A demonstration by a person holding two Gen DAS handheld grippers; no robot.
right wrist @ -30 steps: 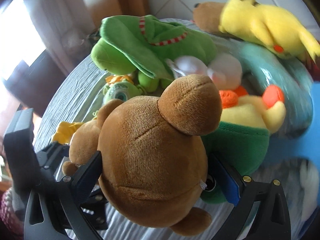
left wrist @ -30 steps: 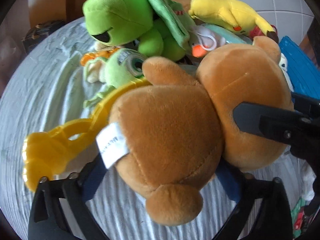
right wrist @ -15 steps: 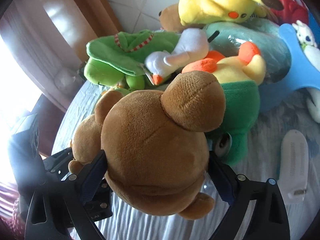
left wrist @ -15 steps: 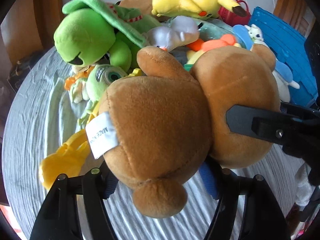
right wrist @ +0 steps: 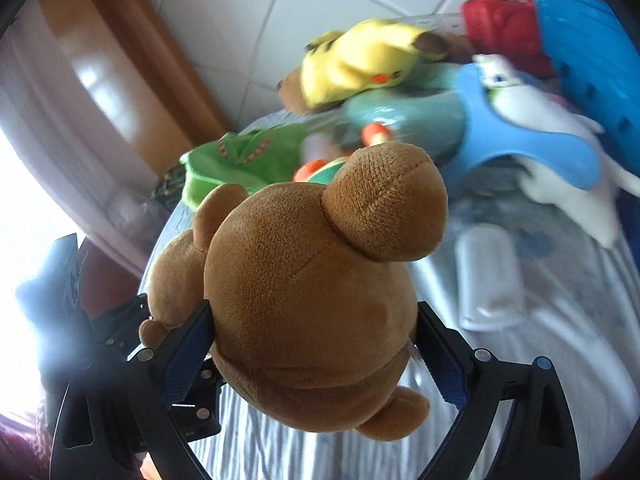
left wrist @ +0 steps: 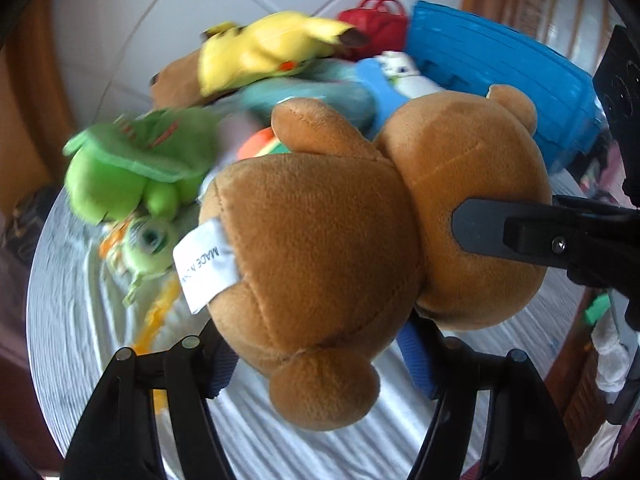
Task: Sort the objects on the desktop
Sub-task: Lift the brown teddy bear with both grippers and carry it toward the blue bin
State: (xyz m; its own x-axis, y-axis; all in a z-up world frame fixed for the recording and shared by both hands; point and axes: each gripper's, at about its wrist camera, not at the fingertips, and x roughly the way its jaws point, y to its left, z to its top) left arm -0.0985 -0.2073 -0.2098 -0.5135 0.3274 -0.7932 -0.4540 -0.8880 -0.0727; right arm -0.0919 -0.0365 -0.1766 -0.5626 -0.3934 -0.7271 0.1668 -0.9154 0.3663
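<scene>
**Both grippers clamped on the brown bear, held over the table**

Left wrist view, left to right. We see a green plush frog with a striped-trim cape (left wrist: 136, 164) at the left edge, blurred, lying on the pale ribbed tablecloth (left wrist: 72, 304). Just below it sits a small green one-eyed monster plush (left wrist: 150, 246), with something yellow-orange trailing beneath; too blurred to name. Centre frame is filled by the brown plush teddy bear (left wrist: 316, 248), white sewn-in label (left wrist: 204, 264) facing us. Our left gripper (left wrist: 316, 360) is clenched on the bear's body, blue pads pressed into both sides near the rump. Behind the bear: a yellow plush with a brown-tipped tail (left wrist: 272, 46) on top of the pile, a small red toy handbag (left wrist: 376, 26) further right, then a blue slotted plastic basket (left wrist: 512, 80). At right, one black finger (left wrist: 512, 232) of the other tool lies against the bear's head.

Right wrist view, left to right. The left side is washed out by window light; the other tool's black frame shows there, low. Our right gripper (right wrist: 314, 344) is clenched on the bear's head (right wrist: 304, 300), blue pads squeezing both sides, one ear (right wrist: 388, 204) pointing up. Behind it are the green frog (right wrist: 244, 160), the yellow plush (right wrist: 364, 64), the red handbag (right wrist: 504, 16) and the blue basket (right wrist: 592, 56). A white plush with light-blue wings (right wrist: 540, 136) lies in front of the basket, and a pale flat oblong object (right wrist: 488, 280) rests on the cloth right of the bear; motion blur hides what it is.

The bear appears clear of the cloth, carried between both tools, in front of the toy pile.
</scene>
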